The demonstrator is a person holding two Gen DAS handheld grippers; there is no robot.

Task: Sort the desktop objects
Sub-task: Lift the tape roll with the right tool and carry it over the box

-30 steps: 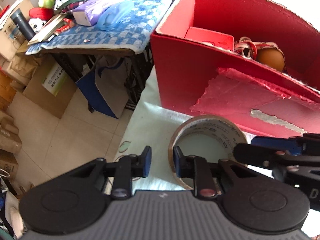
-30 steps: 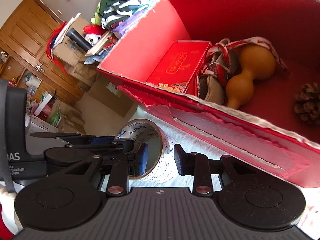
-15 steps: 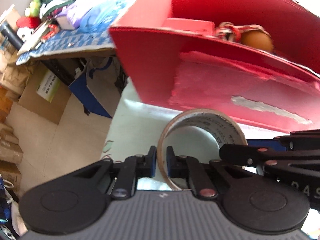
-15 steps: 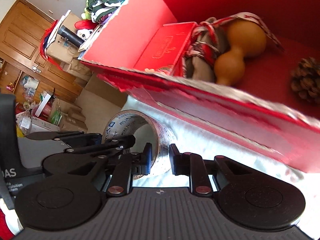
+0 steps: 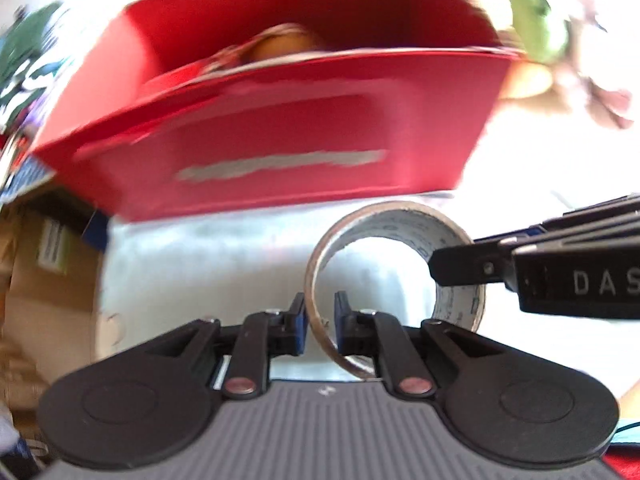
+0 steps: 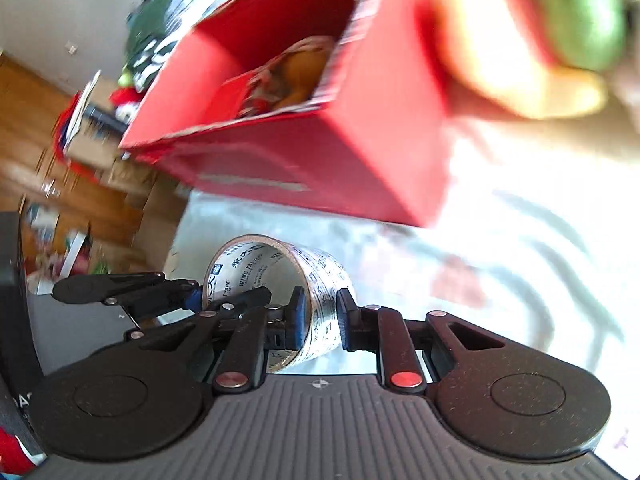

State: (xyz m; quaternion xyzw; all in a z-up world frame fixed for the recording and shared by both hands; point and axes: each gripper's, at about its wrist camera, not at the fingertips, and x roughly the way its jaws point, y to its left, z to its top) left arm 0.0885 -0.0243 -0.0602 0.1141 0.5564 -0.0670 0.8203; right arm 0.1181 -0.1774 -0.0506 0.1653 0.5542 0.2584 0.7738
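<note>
A roll of printed packing tape stands on edge in front of the red cardboard box. My left gripper is shut on the roll's left wall, one pad inside and one outside. My right gripper is shut on the opposite wall of the tape roll. In the left wrist view the right gripper reaches in from the right. The left gripper shows at the left of the right wrist view. The red box is open on top and holds a tan gourd and a red packet.
A white patterned cloth covers the table. A blurred green and yellow plush toy lies right of the box. The table's left edge drops to a floor with cardboard boxes. Both views are motion-blurred.
Both grippers went from open around the tape roll's walls to shut on them. Both views have swung to the right, so the red box now sits further left and its right end shows.
</note>
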